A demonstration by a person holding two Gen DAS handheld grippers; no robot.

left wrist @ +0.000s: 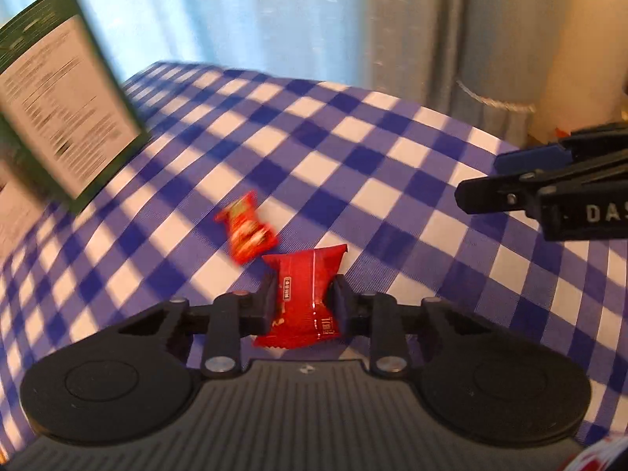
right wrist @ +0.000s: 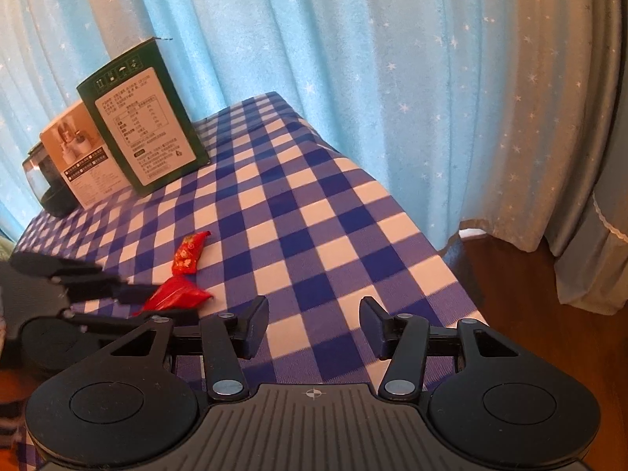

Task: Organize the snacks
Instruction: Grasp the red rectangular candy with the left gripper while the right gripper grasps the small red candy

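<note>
- Presently clamped: left gripper (left wrist: 301,301), jaws pressed together on the middle of a plain red snack packet (left wrist: 304,294), wrapper pinched in at the waist, both crimped ends sticking out past the jaws front and back. Gripped mid-body, probably so the soft pack cannot swing or slip.
- Held just above the blue-and-white checked desk (left wrist: 392,180) by the look of it; contact with the cloth beneath not possible to rule out from either view.
- Lying loose on the cloth just ahead of the left jaws and a little to their left: a second red snack packet (left wrist: 248,233) with printed figures, blurred in the left view, sharper in the right one (right wrist: 188,253). Near the held pack but apart from it.
- Right gripper (right wrist: 314,324) empty, jaws wide apart over bare cloth, hanging to the right of the left jaws; seemingly ready for the loose packet or simply out of the way.
- Standing well ahead of both sets of jaws, at the far edge by the starred blue curtain (right wrist: 353,59): a dark green carton (right wrist: 145,121) showing its nutrition panel, a beige box (right wrist: 80,157) touching or nearly touching it, and a dark glass jar (right wrist: 43,180) behind that.
- Likely destination for the snacks: somewhere near those boxes, though no open container visible.
</note>
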